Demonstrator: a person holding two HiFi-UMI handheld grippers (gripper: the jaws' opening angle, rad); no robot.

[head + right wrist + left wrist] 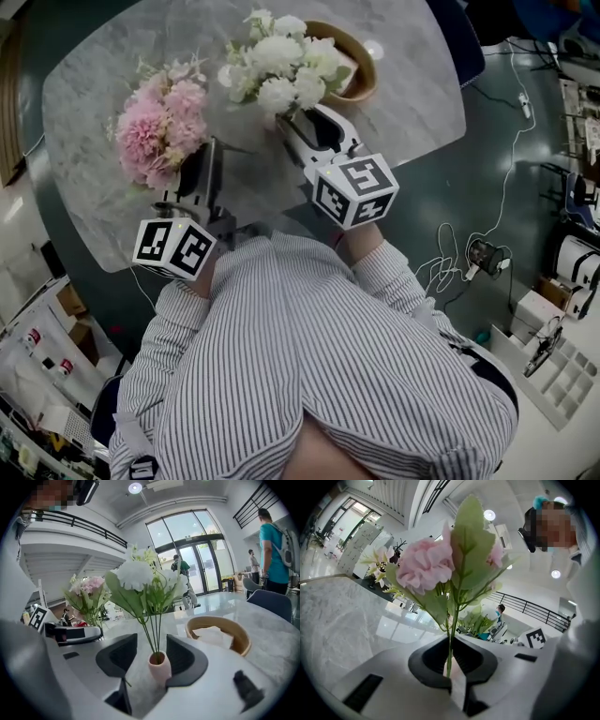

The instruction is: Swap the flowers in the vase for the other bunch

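Left gripper [451, 668] clenches the pink bunch [425, 569], its stem ends hidden below the jaws. Right gripper [152, 654] stands released, the vase [160, 666] of white flowers [140, 576] between its jaws.

**No legible writing in any view**

No word, number or brand can be read. The left marker cube [173, 248], lower left in the head view, and the right marker cube [354, 190], at its centre, bear only black-and-white square patterns, not letters. The small containers [33, 337] at the left edge carry red labels too small to read.
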